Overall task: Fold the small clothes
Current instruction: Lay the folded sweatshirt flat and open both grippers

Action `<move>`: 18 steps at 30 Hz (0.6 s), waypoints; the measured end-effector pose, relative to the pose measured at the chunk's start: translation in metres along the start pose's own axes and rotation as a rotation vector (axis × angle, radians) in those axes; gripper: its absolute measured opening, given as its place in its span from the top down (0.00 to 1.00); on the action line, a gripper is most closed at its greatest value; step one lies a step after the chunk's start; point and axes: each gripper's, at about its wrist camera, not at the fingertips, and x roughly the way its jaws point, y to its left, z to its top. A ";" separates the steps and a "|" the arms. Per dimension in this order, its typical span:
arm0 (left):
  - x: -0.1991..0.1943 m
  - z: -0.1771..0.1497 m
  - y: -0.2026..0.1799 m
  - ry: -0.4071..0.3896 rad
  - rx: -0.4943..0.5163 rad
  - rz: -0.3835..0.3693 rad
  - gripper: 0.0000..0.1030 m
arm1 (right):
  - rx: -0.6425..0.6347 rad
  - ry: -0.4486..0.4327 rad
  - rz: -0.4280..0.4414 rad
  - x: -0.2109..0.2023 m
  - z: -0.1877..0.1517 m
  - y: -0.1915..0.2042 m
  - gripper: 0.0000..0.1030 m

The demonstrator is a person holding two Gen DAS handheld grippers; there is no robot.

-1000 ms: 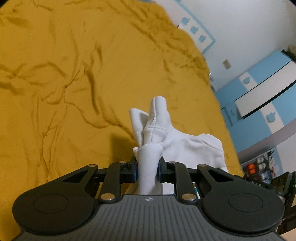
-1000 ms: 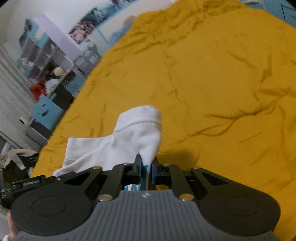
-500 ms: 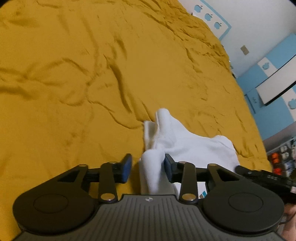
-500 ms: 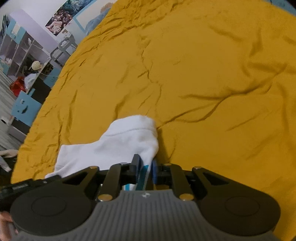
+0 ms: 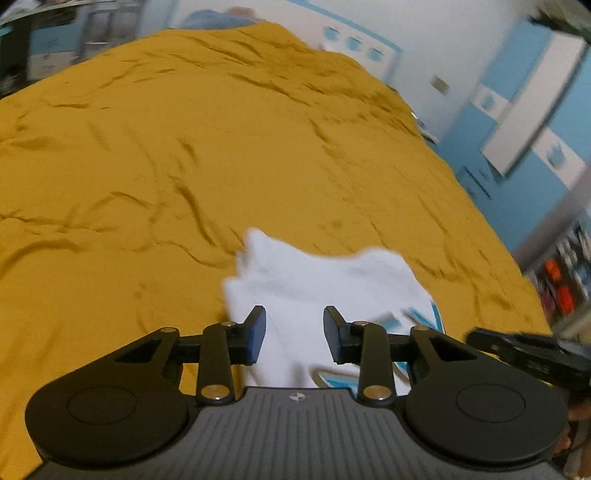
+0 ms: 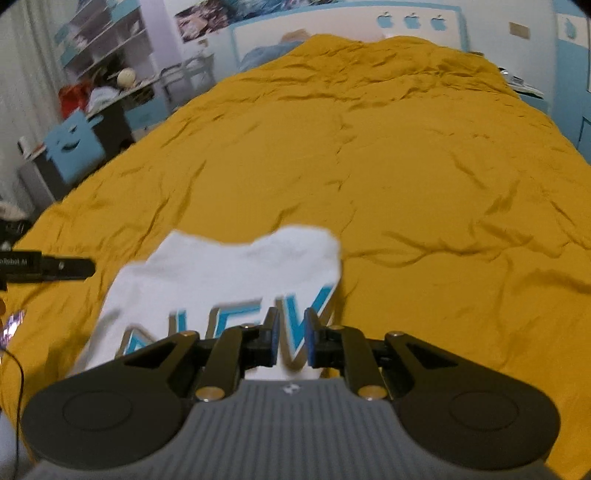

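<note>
1 white garment point(image 5: 325, 280), small, with blue block lettering outlined in grey point(image 6: 258, 317), lies on the bed's mustard-yellow cover point(image 5: 184, 155), near the cover's near edge; right wrist view reads "NEW" on it, partly hidden behind the tongs. Cloth edges are motion-blurred in both views. 2 sets of tongs in play. Left tongs point(image 5: 294, 334) stand open with a clear gap, jaws have just been closing a little after letting go; white cloth shows in the gap below them, but the pads do not press on it. Right tongs point(image 6: 291, 341) show a narrow gap between the 2 blue pads, with the lettered cloth seen through it; cannot tell whether any fabric is pinched there. Each view catches the other tool at its edge: the right tool's black body at the right side of the left wrist view, the left tool's black body point(image 6: 44, 266) at the left of the right wrist view, carrying partly legible white text. Cover is wrinkled all over, 1 garment only on it. Background: 3 blue apple shapes point(image 6: 410, 20) in a row on the white headboard panel, 1 blue box with a face point(image 6: 74, 147) left of the bed, shelves point(image 6: 99, 33) behind it, blue and white wall panels at right.
</note>
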 end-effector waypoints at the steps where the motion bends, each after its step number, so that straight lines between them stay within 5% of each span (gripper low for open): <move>1: 0.006 -0.005 -0.004 0.020 0.010 0.010 0.68 | -0.002 0.015 0.002 0.003 -0.006 0.002 0.92; 9: 0.043 -0.032 0.012 0.123 -0.012 0.111 0.91 | 0.050 0.094 -0.018 0.037 -0.043 -0.005 0.95; 18: 0.000 -0.025 -0.002 0.091 0.029 0.087 0.89 | 0.078 0.074 -0.022 0.010 -0.039 -0.004 0.90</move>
